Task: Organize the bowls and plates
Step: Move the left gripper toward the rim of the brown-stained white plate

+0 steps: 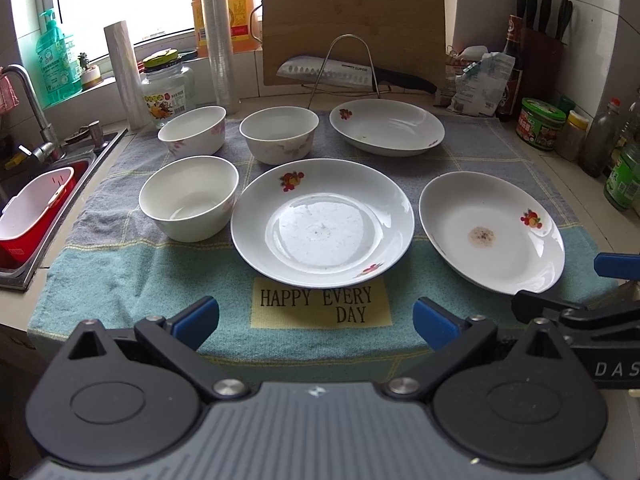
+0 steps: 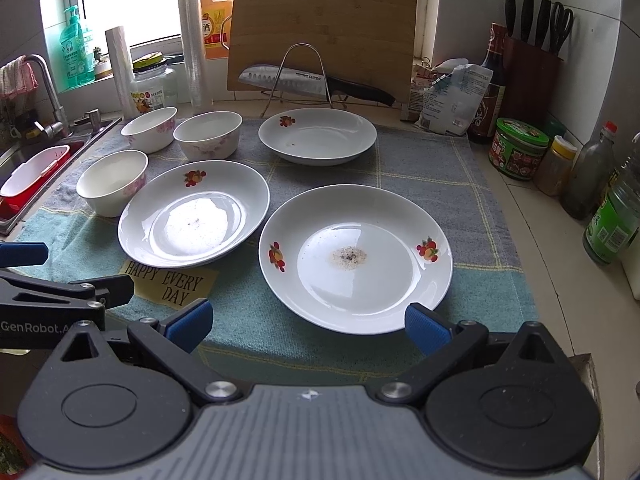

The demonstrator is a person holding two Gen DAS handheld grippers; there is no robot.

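Left gripper: the black left gripper with blue fingertip pads (image 1: 316, 320) hangs over the near edge of the cloth, fingers spread wide, nothing between them.
Right gripper: the matching black right gripper with blue pads (image 2: 307, 325) hangs just before the stained plate, fingers spread wide and empty; its right pad shows against the plate's near rim, though contact cannot be told.
Cloth: a blue-grey and teal checked towel (image 1: 132, 280) covers the counter, with a yellow patch reading "HAPPY EVERY DAY" (image 1: 320, 306).
Middle plate: a white ceramic deep plate with red flower prints (image 1: 322, 222) sits on the towel, its near rim overlapping the yellow patch.
Stained plate: a white flower-printed plate with a brown speckled stain at its centre (image 2: 355, 258) lies to the right of the middle plate, apart from it.
Far plate: a third white flowered plate (image 1: 387, 127) stands at the back right of the towel.
Bowls: three white ceramic bowls with pale pink flowers sit left of the plates, one near (image 1: 188, 198), two behind (image 1: 193, 130) (image 1: 279, 133).
Behind: a cleaver (image 1: 344, 72) rests in a wire rack before a wooden cutting board (image 1: 354, 12).
Left side: a steel sink with a red-and-white basket (image 1: 30, 216).
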